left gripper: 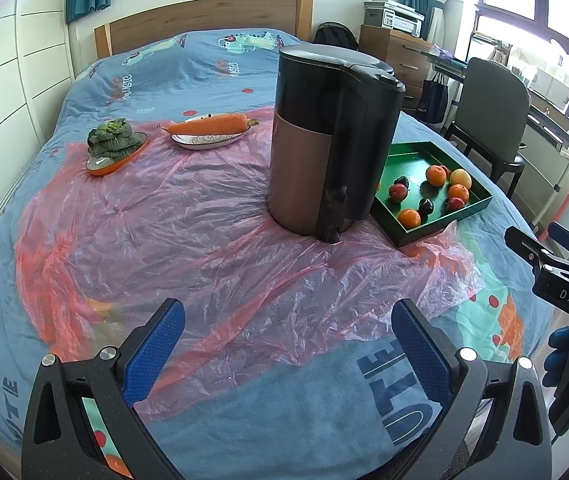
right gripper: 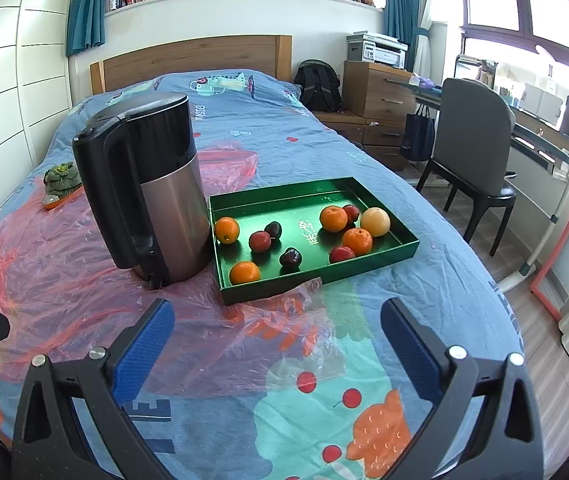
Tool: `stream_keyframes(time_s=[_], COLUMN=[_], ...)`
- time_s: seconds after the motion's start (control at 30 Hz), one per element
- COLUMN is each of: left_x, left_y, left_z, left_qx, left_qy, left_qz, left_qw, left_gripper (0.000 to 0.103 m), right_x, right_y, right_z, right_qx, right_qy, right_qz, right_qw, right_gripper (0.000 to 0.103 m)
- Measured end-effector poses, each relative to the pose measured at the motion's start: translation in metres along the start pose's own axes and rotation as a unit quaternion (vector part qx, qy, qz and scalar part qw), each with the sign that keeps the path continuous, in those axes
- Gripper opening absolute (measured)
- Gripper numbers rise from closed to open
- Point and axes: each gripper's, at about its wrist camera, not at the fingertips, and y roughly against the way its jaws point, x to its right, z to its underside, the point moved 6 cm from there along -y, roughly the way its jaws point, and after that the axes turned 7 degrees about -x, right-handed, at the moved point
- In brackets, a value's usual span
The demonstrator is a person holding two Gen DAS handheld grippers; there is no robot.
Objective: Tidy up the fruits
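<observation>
Crinkled pink plastic sheet covers the blue cartoon-print bedspread. Shallow green rectangular tray, centre frame, holds oranges, plums, one pale peach; tall black-and-copper kettle beside it. Left gripper and right gripper spread, empty. Grey chair right.

A tall kettle stood on pink plastic sheeting; a carrot lay on a plate.
</observation>
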Motion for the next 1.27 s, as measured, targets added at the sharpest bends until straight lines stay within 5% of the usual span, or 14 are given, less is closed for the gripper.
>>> stream_keyframes(time_s=[1.27], left_x=[0.0019], left_y=[0.0085], left_z=[0.0017], left_qx=[0.012], left_qy=[0.002], left_qz=[-0.009], left_qw=[0.9999], left_gripper=[0.102], right_x=[0.0021], right_y=[-0.0019], right_z=[0.0071], right_qx=[-0.003], right_qy=[0.001], right_qz=[-0.001], right_qw=[1.0], right_gripper=[0.103])
